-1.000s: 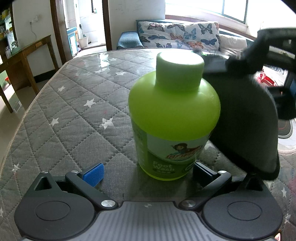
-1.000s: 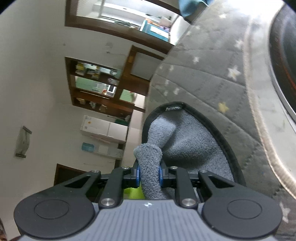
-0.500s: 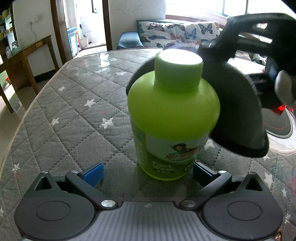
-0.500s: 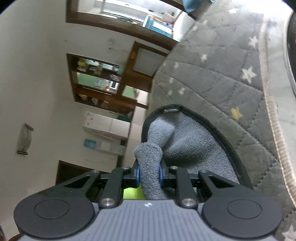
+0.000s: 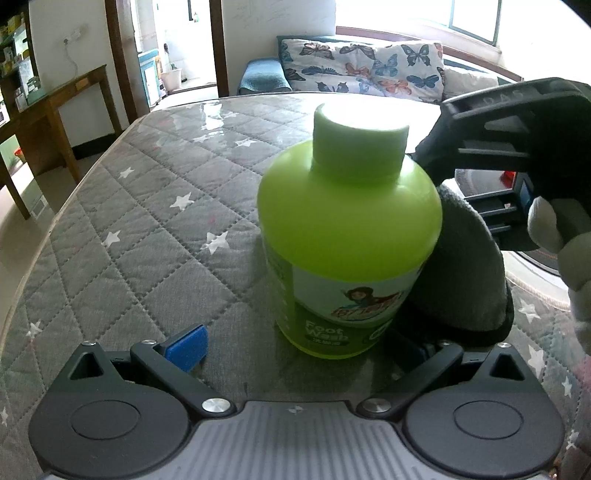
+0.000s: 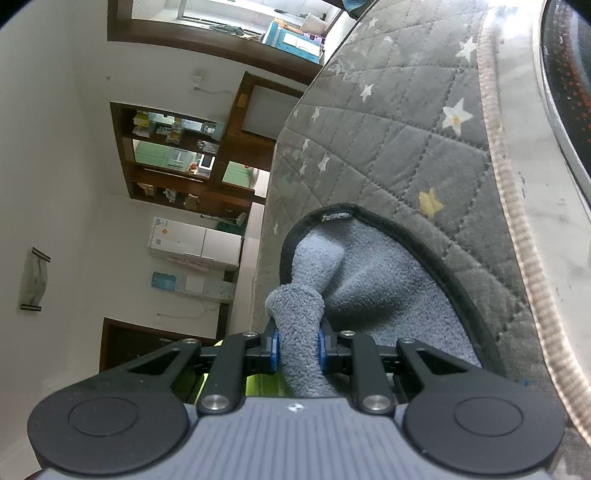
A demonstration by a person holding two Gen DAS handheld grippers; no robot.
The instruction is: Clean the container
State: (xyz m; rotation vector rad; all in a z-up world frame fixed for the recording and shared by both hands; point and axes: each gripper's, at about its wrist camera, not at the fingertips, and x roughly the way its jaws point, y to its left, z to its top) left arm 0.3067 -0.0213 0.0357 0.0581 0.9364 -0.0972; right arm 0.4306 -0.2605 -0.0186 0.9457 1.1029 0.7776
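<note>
Left gripper [image 5: 295, 345] sat wide open around the green bottle [image 5: 349, 236] on the tabletop [image 5: 147, 229]; right gripper [image 6: 297, 349] pinched the grey cloth [image 6: 373, 280] against its side.

This is a home, a lived-in living room. A sofa [image 5: 369, 70] with butterfly-print cushions [image 5: 354, 68] stands under a bright window [image 5: 472, 18] at the back. A table [image 5: 122, 229] covered with a grey quilted star-pattern cloth fills the foreground. A wooden side desk [image 5: 55, 110] stands by the wall, near a dark wooden door frame [image 5: 218, 44]. From the right wrist view, dark wooden shelves [image 6: 173, 155] crowded with small household goods line a white wall, with a white cabinet [image 6: 195, 242] beside them.
</note>
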